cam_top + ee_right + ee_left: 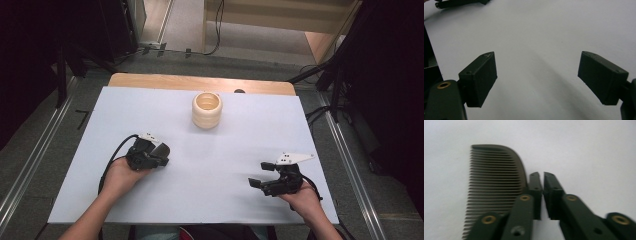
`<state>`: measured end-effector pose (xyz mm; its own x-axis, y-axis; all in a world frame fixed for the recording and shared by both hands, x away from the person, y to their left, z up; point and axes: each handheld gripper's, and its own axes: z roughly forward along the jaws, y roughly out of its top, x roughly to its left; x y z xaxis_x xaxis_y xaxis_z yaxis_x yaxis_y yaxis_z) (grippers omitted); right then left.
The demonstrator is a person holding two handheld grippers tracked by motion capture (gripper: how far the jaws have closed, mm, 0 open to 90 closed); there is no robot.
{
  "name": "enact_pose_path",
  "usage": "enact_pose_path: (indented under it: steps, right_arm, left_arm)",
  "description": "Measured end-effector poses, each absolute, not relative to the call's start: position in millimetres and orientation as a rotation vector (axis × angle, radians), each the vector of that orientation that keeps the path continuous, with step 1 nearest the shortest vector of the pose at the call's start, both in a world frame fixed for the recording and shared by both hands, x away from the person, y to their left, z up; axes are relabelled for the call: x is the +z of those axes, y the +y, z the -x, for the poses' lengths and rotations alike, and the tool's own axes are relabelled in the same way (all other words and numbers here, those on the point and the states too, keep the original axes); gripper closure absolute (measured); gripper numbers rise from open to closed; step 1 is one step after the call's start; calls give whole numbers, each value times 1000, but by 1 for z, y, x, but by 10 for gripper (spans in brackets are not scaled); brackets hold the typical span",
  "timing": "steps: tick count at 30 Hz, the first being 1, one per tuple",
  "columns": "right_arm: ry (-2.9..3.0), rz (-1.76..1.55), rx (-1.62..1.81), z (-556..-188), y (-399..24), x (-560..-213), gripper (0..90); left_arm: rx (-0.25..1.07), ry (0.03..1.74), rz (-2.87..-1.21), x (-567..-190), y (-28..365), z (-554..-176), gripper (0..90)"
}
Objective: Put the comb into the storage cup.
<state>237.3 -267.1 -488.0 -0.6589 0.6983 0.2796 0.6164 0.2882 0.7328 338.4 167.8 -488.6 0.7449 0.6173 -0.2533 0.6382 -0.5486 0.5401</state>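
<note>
Dark plastic fine-toothed comb (495, 187) lies flat on the white tabletop (240, 145), just beside the left gripper (541, 173), whose jaws stand barely parted, clamping nothing. The right gripper (536, 72) gapes wide, empty.

Bright, even light; gripper views somewhat blurred.

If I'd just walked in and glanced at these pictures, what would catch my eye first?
Probably the pale ribbed cup, standing alone near the far edge of the white table. Next, the two black hand-held tools: the left gripper, jaws nearly together with a thin gap between them, beside a dark comb lying flat on the table, and the right gripper, jaws spread wide over bare table.
</note>
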Motion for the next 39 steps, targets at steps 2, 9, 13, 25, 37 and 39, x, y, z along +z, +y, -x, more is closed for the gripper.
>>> enact_pose_path:
  steps: [2, 9, 13, 25, 37, 39]
  right_arm:
    - [2441, -1252, 1330, -237, -268, -488, 138]
    - [2432, -1259, 1347, -237, -269, -487, 138]
    - [2426, -1255, 1361, -237, -270, -487, 138]
    - [2420, -1254, 1366, -237, -270, -486, 138]
    - [2412, -1257, 1371, -237, -271, -486, 138]
    - [2412, -1257, 1371, -237, -271, -486, 138]
  left_arm:
    - [-72, 933, -2300, -486, 169, -338, 796]
    - [-97, 896, -2186, -472, 176, -330, 628]
    - [-112, 879, -2129, -465, 181, -326, 501]
    - [-63, 842, -2030, -462, 204, -306, 363]
    - [-27, 810, -2000, -460, 214, -293, 275]
    - [-31, 816, -1989, -459, 215, -292, 269]
